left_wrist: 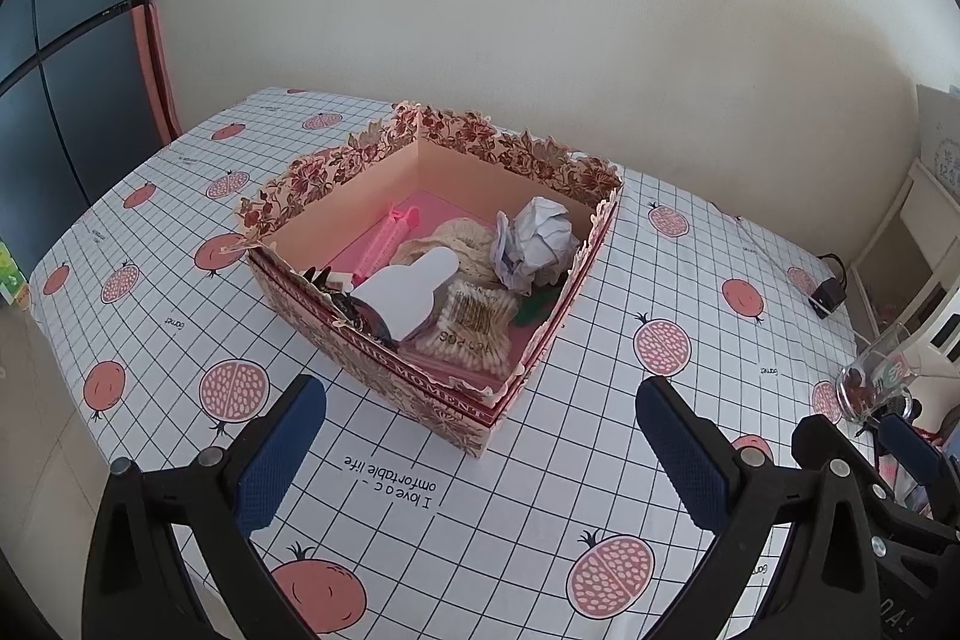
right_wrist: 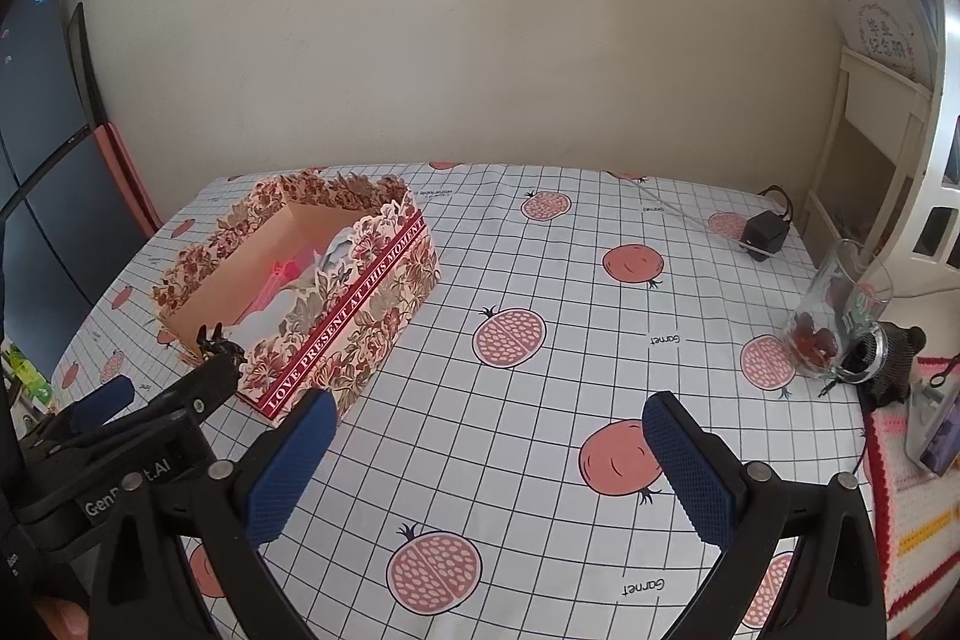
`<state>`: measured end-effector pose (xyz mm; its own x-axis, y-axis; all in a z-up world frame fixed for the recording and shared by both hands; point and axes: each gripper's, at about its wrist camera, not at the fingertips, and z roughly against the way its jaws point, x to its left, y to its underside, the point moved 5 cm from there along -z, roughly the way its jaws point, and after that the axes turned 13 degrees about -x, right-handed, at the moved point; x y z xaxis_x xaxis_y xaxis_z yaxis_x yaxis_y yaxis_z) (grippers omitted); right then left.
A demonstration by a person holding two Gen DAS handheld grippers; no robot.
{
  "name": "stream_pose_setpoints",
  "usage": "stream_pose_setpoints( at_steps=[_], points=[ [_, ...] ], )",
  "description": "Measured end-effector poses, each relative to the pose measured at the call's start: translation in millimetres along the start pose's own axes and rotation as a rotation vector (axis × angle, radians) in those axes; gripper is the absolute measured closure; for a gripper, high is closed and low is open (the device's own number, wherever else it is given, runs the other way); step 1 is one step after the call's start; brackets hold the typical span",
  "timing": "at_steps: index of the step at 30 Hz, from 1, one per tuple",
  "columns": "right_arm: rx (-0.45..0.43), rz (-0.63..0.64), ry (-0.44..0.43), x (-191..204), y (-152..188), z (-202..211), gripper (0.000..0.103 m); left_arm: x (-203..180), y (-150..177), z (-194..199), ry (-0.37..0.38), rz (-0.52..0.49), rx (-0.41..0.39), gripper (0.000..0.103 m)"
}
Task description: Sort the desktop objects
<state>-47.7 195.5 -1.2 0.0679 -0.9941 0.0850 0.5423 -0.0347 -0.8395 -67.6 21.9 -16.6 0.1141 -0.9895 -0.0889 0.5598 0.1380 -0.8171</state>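
Floral cardboard box [left_wrist: 420, 388] already full; both tools [left_wrist: 480, 436] [right_wrist: 489, 451] gaping, empty; clear glass mug [right_wrist: 843, 316] remains on counter [right_wrist: 540, 280].

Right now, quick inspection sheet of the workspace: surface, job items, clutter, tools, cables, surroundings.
Surface: table under a grid tablecloth with pomegranate prints; the area between the tools is bare.
Job's things: floral box, open, holding a crumpled paper ball, a cotton swab pack, a pink item, a white card and knitted fabric.
Clutter: glass mug with dark red pieces inside, at the right edge.
Tools: left tool open, empty; right tool open, empty.
Cables: black adapter with a cable leading off toward the wall.
Surroundings: plain wall, dark panels left, white shelf right.
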Motion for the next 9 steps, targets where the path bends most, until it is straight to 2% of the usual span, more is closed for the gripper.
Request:
stream_pose_setpoints(
  at_steps=[9],
  points=[
    [0.003, -0.004, -0.010, -0.8, -0.3, -2.5, 0.000, 2.0, -0.6, 0.5, -0.004, 0.002, 0.002, 0.000]
  ],
)
